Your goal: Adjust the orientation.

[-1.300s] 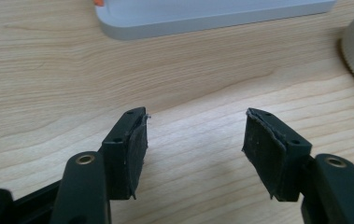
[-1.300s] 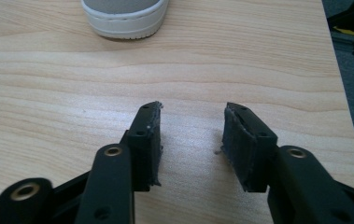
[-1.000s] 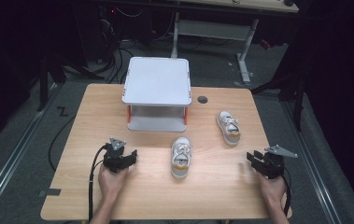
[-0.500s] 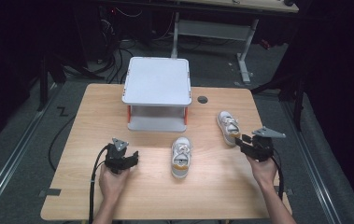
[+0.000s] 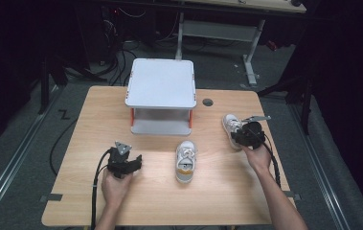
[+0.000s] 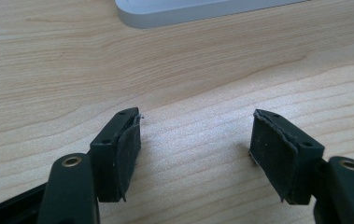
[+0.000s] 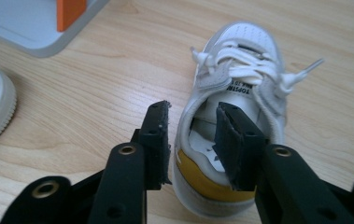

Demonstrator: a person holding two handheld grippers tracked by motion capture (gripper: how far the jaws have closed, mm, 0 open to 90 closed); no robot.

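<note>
Tongs on the right (image 7: 192,140) straddle the heel wall of the far white shoe (image 7: 233,93): one jaw outside, one inside the opening. They have just been closing, yet a gap remains, so nothing is pinched. Straddling the collar gives a firm edge for lifting. Left tongs (image 6: 195,140) rest spread over bare desk (image 6: 48,70), holding nothing, kept clear. Farther off, the second shoe (image 5: 186,160) lies mid-desk before the white two-tier stand (image 5: 161,88).

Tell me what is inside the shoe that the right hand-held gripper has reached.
One jaw of the right hand-held gripper stands inside the opening of the white shoe, the other outside its side wall. A pale insole shows beneath; the toe end is hidden under the tongue and laces.
</note>
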